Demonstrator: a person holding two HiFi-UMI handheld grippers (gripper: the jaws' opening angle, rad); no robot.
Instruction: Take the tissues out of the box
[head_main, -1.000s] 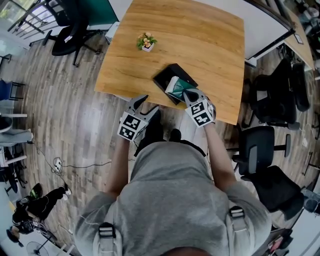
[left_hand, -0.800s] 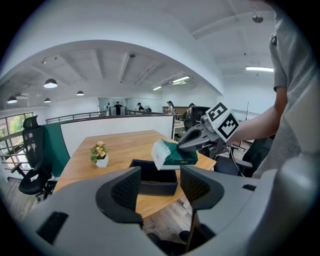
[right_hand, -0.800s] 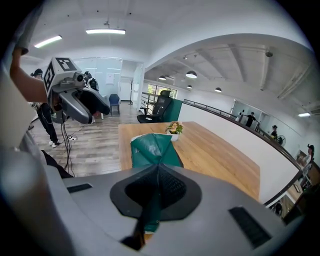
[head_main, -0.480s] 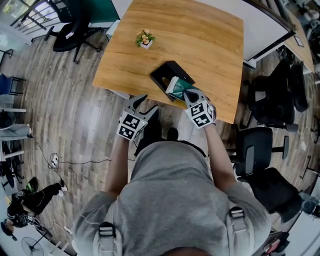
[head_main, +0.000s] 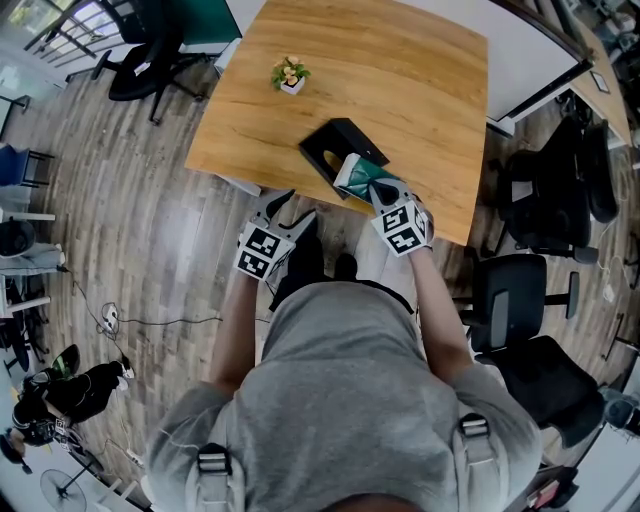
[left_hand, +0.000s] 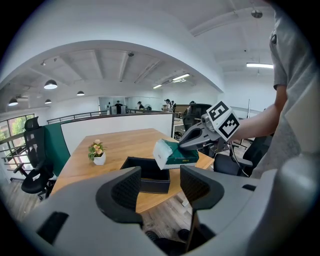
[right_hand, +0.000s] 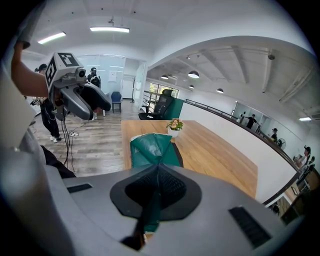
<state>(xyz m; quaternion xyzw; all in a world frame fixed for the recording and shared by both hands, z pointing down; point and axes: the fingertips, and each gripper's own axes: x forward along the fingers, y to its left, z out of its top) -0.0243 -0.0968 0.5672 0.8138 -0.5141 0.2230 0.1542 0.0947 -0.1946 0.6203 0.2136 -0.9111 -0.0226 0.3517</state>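
Note:
A green and white tissue pack (head_main: 357, 174) hangs tilted just above the near end of the open black box (head_main: 333, 148) on the wooden table (head_main: 400, 80). My right gripper (head_main: 373, 187) is shut on the pack's green wrapper (right_hand: 151, 149), which is pinched between its jaws (right_hand: 159, 172). In the left gripper view the pack (left_hand: 172, 153) sits above the box (left_hand: 146, 175), with the right gripper (left_hand: 196, 140) clamping its end. My left gripper (head_main: 292, 207) is open and holds nothing; it hovers off the table's near edge, left of the box. The same left gripper (left_hand: 160, 187) has only air between its fingers.
A small potted plant (head_main: 291, 78) stands farther back on the table. Black office chairs stand to the right (head_main: 555, 190) and far left (head_main: 140, 50). The box lies close to the table's near edge, with wooden floor (head_main: 150, 230) below.
The tissue pack has come slightly further up and out of the box in my right gripper. The left gripper has stayed where it was.

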